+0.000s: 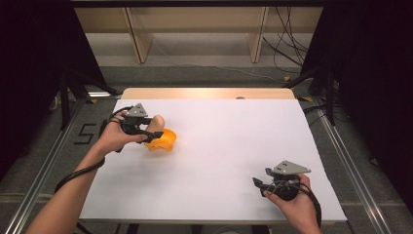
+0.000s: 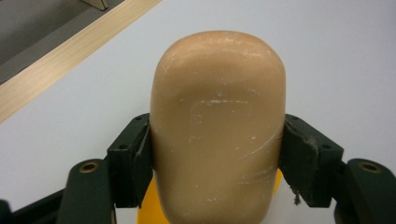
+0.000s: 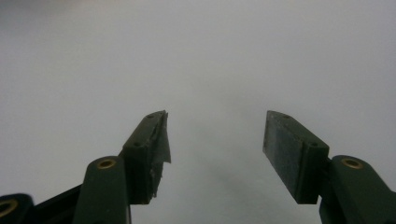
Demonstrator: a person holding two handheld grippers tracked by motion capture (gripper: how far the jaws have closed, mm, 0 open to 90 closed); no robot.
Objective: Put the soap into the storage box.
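My left gripper (image 1: 146, 132) sits over the left part of the white table (image 1: 224, 146), its jaws clamped on a tan rounded block (image 2: 217, 126); in the left gripper view both pads press flat against the block's sides, one on each flank. Just under and beside the block lies an orange piece (image 1: 164, 140), touching it, though from the left gripper view I catch just a sliver of orange below the block and cannot tell its full shape. My left hand (image 1: 113, 137) wraps the gripper body and hides part of it from above, with the cable trailing back along my forearm. Beyond the far edge of the white sheet a strip of bare wood (image 1: 207, 93) shows. Toward the right, near the table's front edge, my right gripper (image 1: 259, 186) rests in my right hand (image 1: 292, 202) with its jaws standing wide apart, nothing between them and plain white surface ahead. It lies well apart from the block.
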